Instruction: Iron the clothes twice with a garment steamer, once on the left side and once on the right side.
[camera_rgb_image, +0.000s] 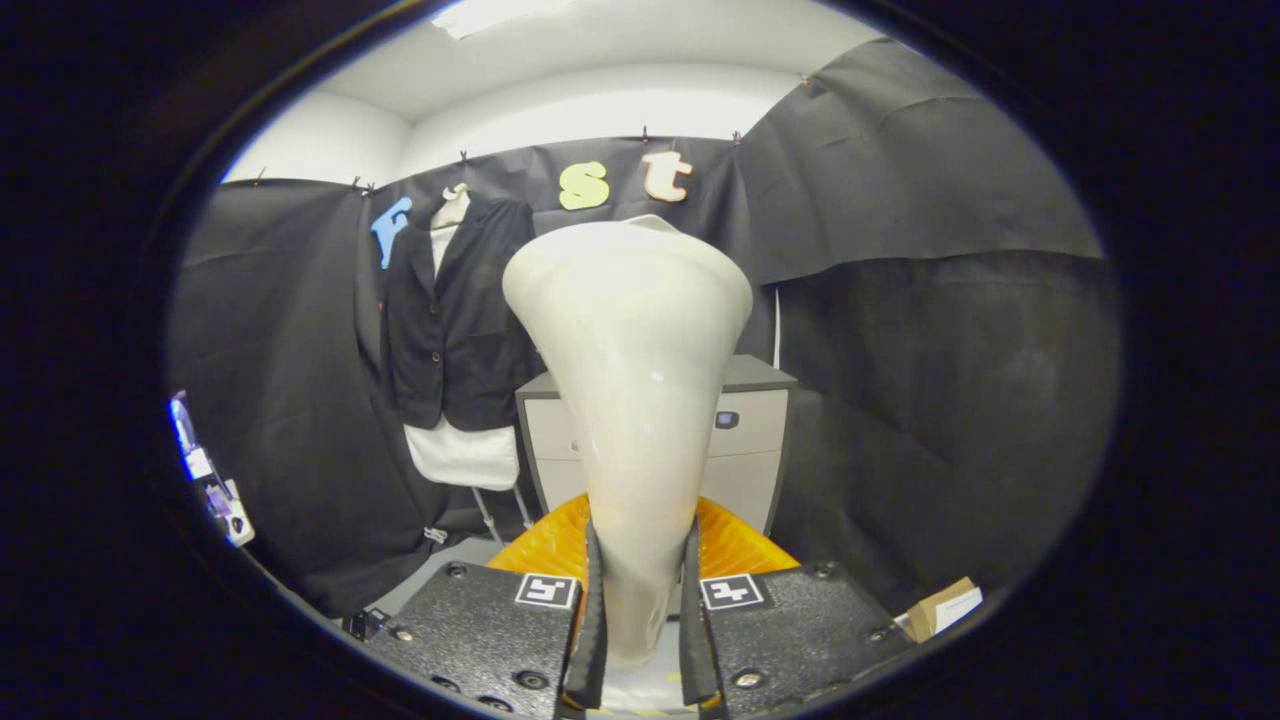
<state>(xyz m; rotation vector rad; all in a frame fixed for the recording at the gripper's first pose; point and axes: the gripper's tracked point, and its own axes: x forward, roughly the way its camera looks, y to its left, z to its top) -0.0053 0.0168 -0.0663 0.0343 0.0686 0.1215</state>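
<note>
Booth: black cloth wall on all sides, white ceiling above it.
Gripper: bottom centre of the frame, fingers narrow and pressed on either side of the steamer's handle.
Steamer: cream-white, held upright between the fingers; handle slim at the bottom, widening to a broad head at frame centre.
Orange object: ribbed, just behind the fingers and partly hidden by the steamer; what it is, cannot tell.
Cardboard box: small, lower right, beside the gripper body.
Cabinet: grey with pale drawers, beyond the steamer, right of the clothes.
Clothes: dark jacket over a white shirt, hanging against the cloth wall, left of centre; well beyond the steamer head, not touching it.
Shirt hem: white, showing below the jacket.
</note>
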